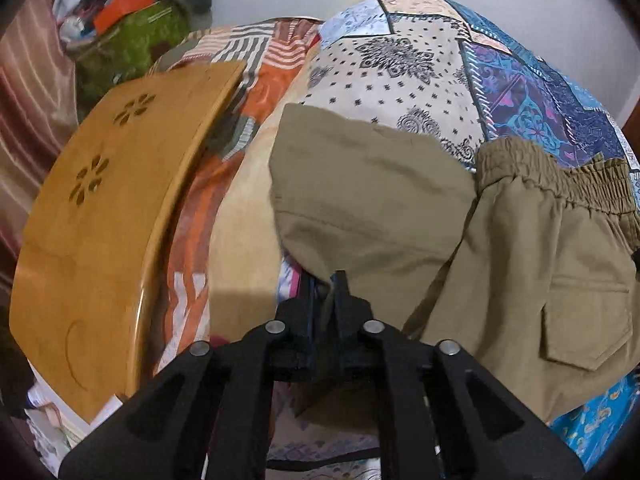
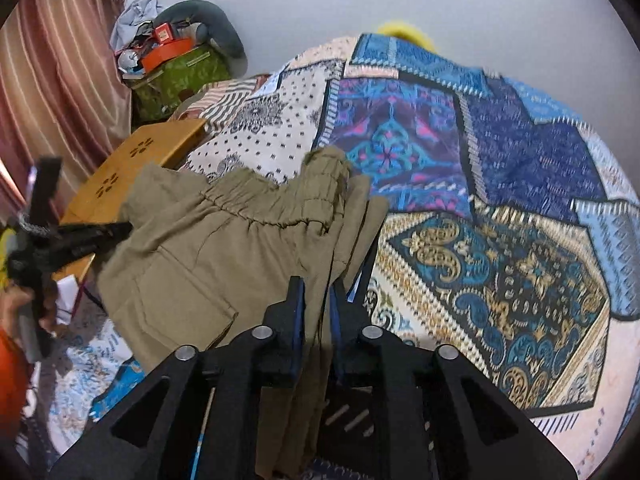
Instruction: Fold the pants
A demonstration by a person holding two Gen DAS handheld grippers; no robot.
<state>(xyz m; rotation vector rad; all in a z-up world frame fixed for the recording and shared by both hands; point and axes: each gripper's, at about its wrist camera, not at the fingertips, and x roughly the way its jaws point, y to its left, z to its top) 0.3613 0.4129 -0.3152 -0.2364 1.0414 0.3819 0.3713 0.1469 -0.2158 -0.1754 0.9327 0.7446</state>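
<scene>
Fingers of my left gripper pinched on khaki pants at folded edge; right gripper clamps bunched layers further right. Pants hang between my two grips above patchwork bedspread, elastic waistband uppermost, flap pocket facing left camera. Far left: wooden lap tray with flower cut-outs lies just beside pants' left edge. Open bedspread lies right of pants. No readable writing anywhere.
</scene>
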